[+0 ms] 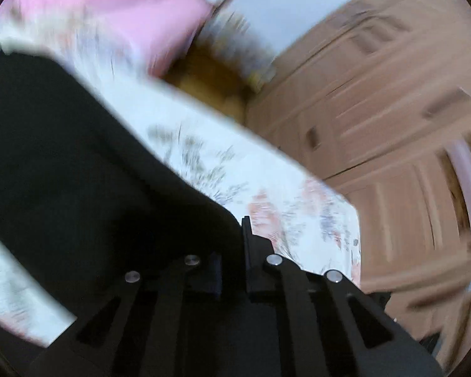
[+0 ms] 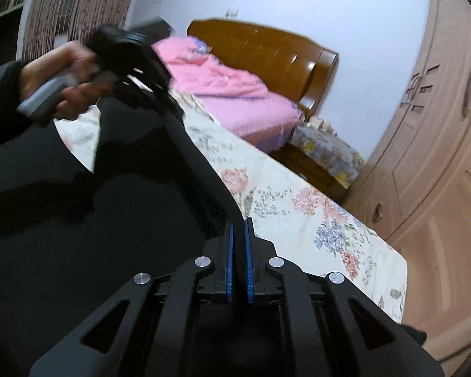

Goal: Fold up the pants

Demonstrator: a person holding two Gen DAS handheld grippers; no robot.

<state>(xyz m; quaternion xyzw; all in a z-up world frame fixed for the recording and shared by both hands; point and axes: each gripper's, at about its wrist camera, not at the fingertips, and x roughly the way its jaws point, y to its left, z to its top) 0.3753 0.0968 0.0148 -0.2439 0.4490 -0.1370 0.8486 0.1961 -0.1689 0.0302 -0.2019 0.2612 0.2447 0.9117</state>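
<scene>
The black pants [image 1: 62, 157] lie across the floral bed sheet [image 1: 267, 188] in the blurred left wrist view. Their near edge runs into my left gripper [image 1: 240, 229], which is shut on the cloth. In the right wrist view the pants [image 2: 94, 220] fill the left half. A taut fold of them stretches from my right gripper [image 2: 238, 224], whose blue pads [image 2: 230, 251] are pinched on the edge, up to my left gripper [image 2: 172, 111]. A hand [image 2: 56, 75] with a dark sleeve holds that left gripper above the bed.
A pink blanket [image 2: 235, 94] lies at the head of the bed before a wooden headboard [image 2: 267, 50]. A nightstand with a flowered cover [image 2: 326, 150] stands beside it. A tall wooden wardrobe [image 2: 439, 157] lines the right side, past the sheet's edge [image 2: 298, 213].
</scene>
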